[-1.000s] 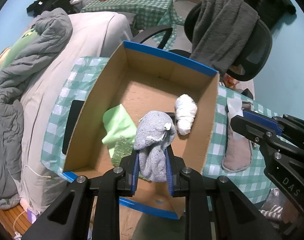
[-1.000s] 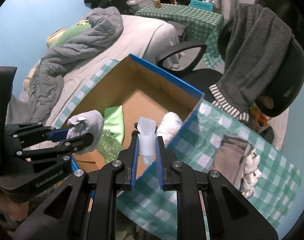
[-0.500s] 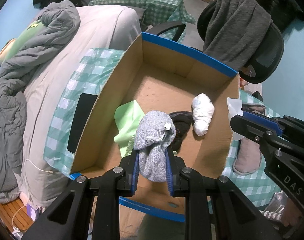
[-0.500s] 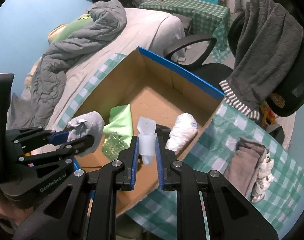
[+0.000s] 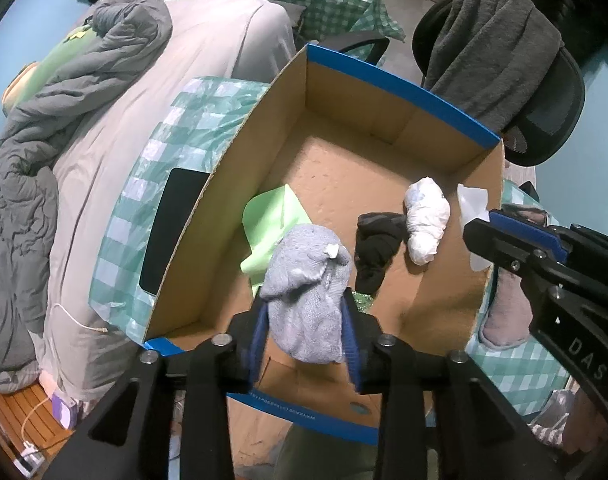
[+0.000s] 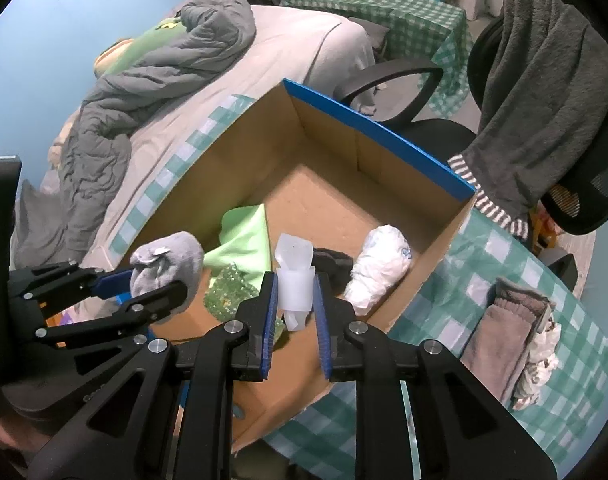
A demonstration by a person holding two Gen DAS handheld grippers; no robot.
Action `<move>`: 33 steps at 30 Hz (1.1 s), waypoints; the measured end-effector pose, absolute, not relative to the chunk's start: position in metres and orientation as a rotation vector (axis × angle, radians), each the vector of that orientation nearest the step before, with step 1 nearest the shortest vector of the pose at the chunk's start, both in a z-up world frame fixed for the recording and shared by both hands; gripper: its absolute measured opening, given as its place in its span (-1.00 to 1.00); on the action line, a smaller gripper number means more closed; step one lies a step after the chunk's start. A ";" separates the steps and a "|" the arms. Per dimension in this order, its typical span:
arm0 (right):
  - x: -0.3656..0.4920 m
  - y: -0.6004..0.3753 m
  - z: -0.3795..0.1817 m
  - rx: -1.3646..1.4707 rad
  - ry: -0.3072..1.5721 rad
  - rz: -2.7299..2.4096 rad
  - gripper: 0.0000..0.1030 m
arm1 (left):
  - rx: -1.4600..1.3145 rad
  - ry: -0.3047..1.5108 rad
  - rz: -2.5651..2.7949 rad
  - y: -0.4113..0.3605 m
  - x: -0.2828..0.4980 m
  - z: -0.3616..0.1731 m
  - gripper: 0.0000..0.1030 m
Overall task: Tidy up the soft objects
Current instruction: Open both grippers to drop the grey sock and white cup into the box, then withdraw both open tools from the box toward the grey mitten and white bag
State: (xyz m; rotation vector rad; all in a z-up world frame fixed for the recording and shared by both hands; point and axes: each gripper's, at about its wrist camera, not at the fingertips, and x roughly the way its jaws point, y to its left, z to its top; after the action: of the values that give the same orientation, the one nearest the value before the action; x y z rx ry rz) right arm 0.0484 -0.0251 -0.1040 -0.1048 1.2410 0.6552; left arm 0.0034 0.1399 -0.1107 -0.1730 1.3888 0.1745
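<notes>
Left wrist: checked tablecloth (image 5: 175, 148), bed (image 5: 175, 60), chair (image 5: 552, 120)

The cardboard box (image 5: 388, 116) sat on the checked table (image 6: 504, 256), a bed (image 5: 163, 92) to its left and an office chair (image 6: 576, 184) behind. Inside lay a folded cloth (image 5: 271, 216) at left, a dark bundle (image 5: 378, 244) mid-floor and a wrapped bundle (image 5: 426, 220) right. Folded socks (image 6: 504, 340) lay outside, right of the box.

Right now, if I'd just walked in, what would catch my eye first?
Probably the open cardboard box with its blue rim, on the green checked cloth. Over it the left gripper has a grey sock between its fingers, which have just been opening, while the right gripper pinches a white folded piece. Behind, a rumpled grey quilt sprawls on the bed.
</notes>
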 end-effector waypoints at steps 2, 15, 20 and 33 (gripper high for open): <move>0.048 -0.027 -0.103 -0.101 1.240 0.645 -0.49 | -0.171 1.383 0.183 0.141 0.003 -0.109 -0.11; 0.049 -0.044 -0.093 -0.058 1.220 0.618 -0.09 | -0.170 1.382 0.187 0.138 0.001 -0.103 0.20; 0.047 -0.054 -0.089 -0.052 1.213 0.603 -0.04 | -0.167 1.379 0.170 0.130 0.000 -0.098 0.20; 0.041 -0.093 -0.083 -0.029 1.203 0.552 0.08 | -0.140 1.374 0.122 0.099 0.000 -0.089 0.20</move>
State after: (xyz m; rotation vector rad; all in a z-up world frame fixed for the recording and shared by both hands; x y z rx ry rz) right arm 0.0406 -0.0932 -0.0829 -0.0287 1.2032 0.5524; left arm -0.0002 0.0993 -0.0890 -0.1404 1.3735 0.1224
